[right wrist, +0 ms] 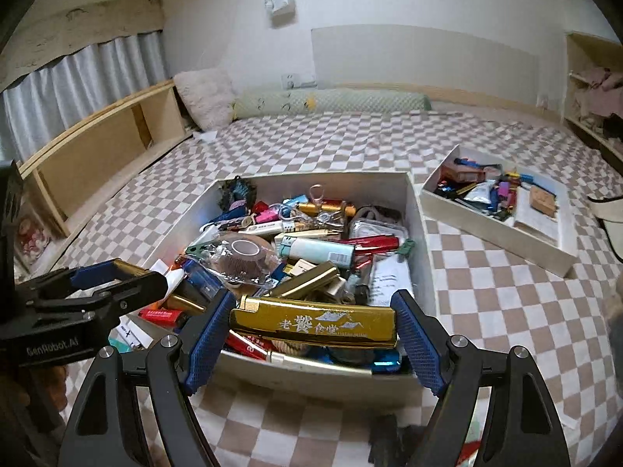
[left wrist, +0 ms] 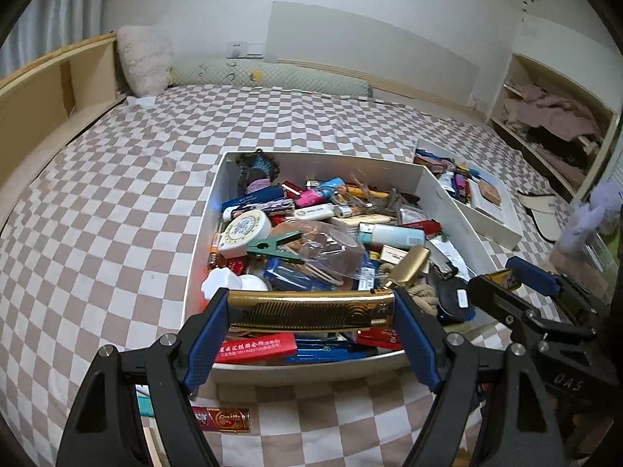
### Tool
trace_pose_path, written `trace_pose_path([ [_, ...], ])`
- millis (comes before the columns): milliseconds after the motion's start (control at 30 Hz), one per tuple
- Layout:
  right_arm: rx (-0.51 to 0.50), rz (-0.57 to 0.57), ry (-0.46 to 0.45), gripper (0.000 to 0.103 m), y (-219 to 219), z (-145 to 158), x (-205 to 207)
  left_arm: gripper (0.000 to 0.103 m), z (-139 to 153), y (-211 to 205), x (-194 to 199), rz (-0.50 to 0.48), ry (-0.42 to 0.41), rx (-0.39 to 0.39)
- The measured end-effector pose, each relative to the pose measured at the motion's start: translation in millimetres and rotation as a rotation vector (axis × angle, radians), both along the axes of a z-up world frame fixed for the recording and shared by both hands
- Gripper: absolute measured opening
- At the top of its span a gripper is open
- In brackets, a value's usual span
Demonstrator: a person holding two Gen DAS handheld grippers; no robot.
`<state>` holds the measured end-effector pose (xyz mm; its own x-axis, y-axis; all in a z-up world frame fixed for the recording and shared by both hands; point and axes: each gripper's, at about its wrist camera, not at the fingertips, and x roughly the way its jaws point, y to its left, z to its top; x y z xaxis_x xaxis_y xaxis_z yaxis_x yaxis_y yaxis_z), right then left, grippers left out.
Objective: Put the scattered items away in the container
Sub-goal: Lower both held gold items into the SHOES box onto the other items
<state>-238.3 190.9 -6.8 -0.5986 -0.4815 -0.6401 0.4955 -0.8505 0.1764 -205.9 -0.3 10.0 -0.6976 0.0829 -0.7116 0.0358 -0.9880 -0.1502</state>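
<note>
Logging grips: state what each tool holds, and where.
Left tool: gold lighter, clamped by its two ends. Right tool: gold lettered lighter, also end to end.

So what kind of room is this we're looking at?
Most likely a bedroom. The box of clutter sits on a bed with a checkered sheet, a bolster and a pillow lie along the wall, and a shelf holds clothes.

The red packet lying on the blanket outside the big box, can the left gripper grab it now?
Probably not yet. The left gripper is already clamped on a gold lighter, so its jaws are full. The red packet lies uncovered on the checkered blanket just beneath.
</note>
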Motion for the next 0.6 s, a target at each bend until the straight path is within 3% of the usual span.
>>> trace_pose_path([
  [167, -0.026, -0.013, -0.011, 0.082, 1.8, -11.1, -1.4, 0.081, -10.9, 0.9, -0.7, -0.002, -0.028, 0.009],
  [600, 0.060, -0.006, -0.005, 0.082, -2.5, -22.3, -2.2, 0.081, -24.1, 5.2, -8.5, -0.003, -0.063, 0.008],
])
